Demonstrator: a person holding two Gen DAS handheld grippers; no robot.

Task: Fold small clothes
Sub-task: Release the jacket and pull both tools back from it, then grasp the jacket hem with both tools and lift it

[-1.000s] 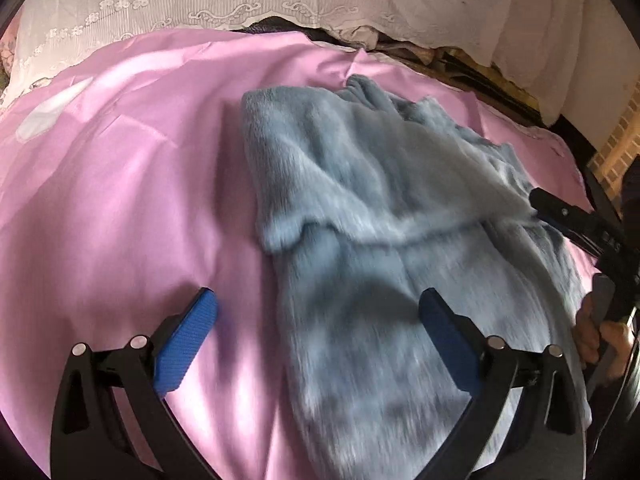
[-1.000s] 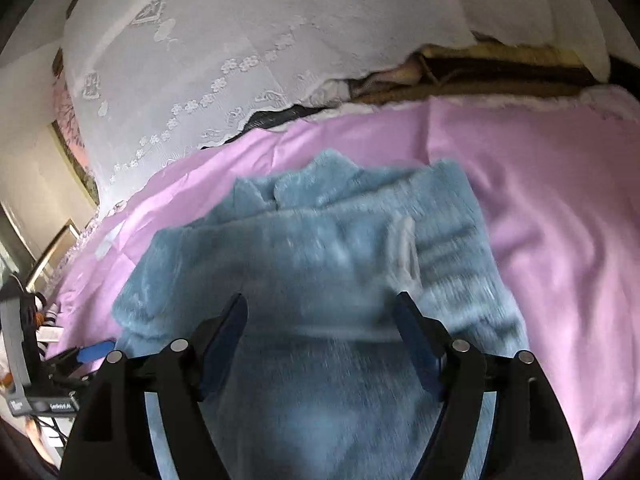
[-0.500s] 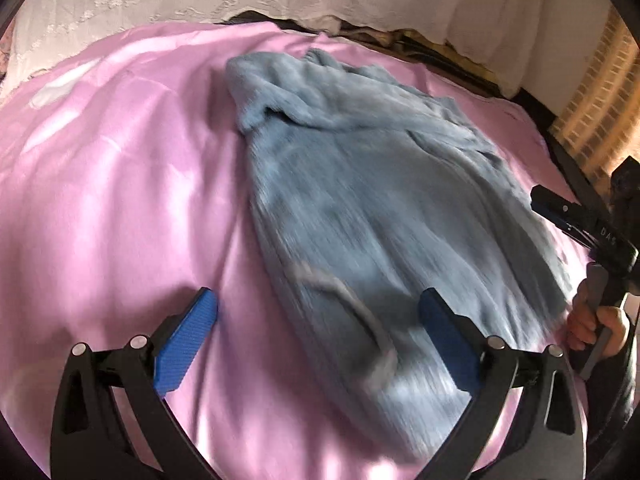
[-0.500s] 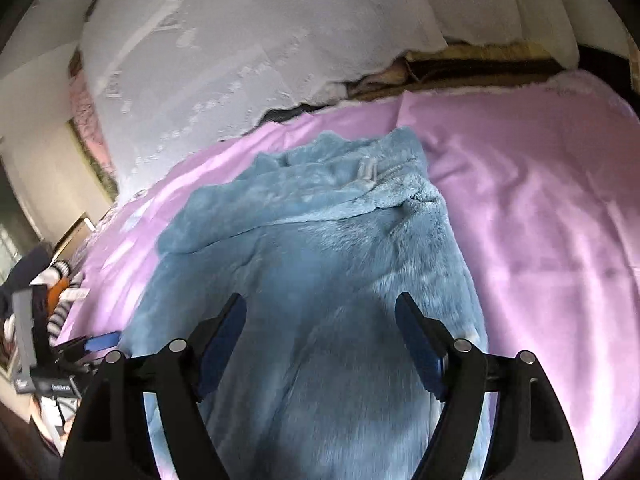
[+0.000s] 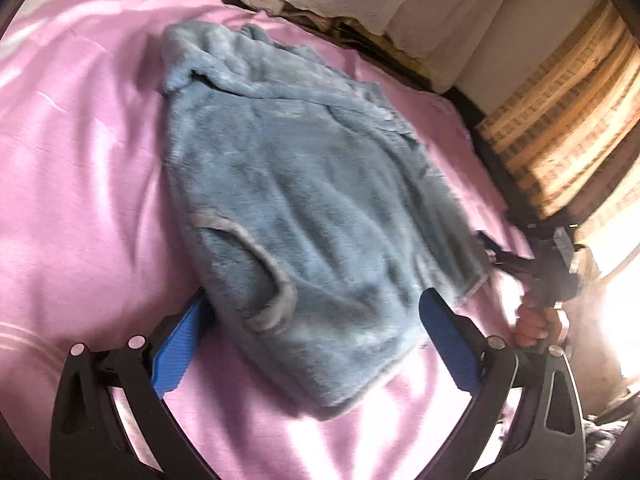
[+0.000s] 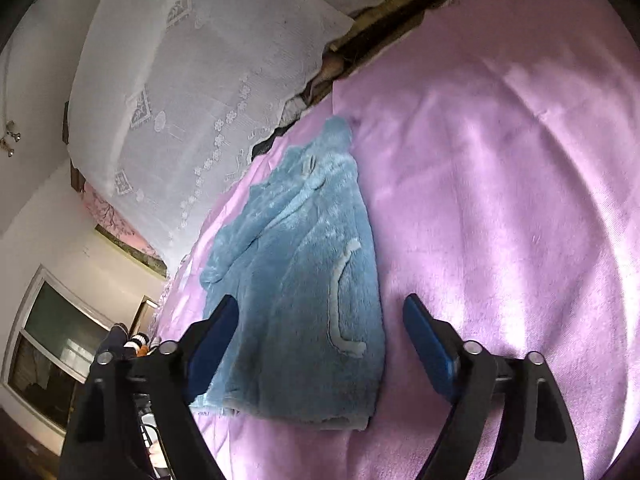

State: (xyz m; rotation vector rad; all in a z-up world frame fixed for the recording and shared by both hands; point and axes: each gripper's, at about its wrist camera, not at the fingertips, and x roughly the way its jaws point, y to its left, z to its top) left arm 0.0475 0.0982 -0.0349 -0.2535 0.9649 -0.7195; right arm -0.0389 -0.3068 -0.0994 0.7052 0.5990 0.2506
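A fluffy light-blue small garment [image 5: 304, 216] lies flat on the pink bedsheet [image 5: 80, 184], its sleeves folded over the body and a grey curved trim on its front. It also shows in the right wrist view [image 6: 296, 300]. My left gripper [image 5: 316, 340] is open and empty, its blue pads either side of the garment's near hem. My right gripper [image 6: 320, 340] is open and empty, above the garment's near hem. The right gripper also shows at the garment's right edge in the left wrist view [image 5: 536, 268], held by a hand.
A white lace cloth [image 6: 192, 92] hangs behind the bed's far edge. A striped woven panel [image 5: 560, 120] stands to the right of the bed. A window [image 6: 48, 344] is at the left, off the bed. The pink sheet [image 6: 500, 180] spreads wide right of the garment.
Both grippers have pulled back towards the near hem, so more of the garment shows. The right gripper has tilted, and the garment now lies to its left.
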